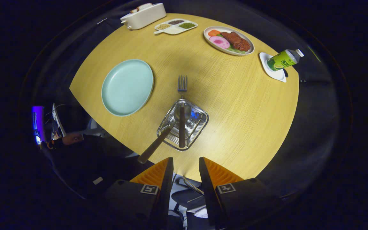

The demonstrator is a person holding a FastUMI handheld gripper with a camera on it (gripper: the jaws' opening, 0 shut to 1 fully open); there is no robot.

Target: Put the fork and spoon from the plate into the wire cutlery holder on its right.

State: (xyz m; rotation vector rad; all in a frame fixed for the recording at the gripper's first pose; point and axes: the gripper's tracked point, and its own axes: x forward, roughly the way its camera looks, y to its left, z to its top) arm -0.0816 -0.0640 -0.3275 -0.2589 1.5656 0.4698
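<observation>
Currently your gripper (185,166) is open and empty. At 12 o'clock ahead, the wire cutlery holder (200,123) contains both the fork (182,108), long axis 12-to-6, and spoon (155,145), handle toward 7 o'clock; the plate (127,87) at 10 o'clock is bare

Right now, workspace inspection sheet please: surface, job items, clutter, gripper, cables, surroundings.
Surface: round wooden table, bare around the holder.
Job's things: light green plate holds no cutlery; wire cutlery holder stands to its right with the fork and spoon in it, the fork's tines sticking out beyond it.
Clutter: food plate, divided dish of grains, white container, green bottle on a white coaster.
Gripper: gripper open, fingers apart, holding nothing, short of the holder.
Cables: nothing seen.
Surroundings: a person's hand beside the table, a lit screen.
</observation>
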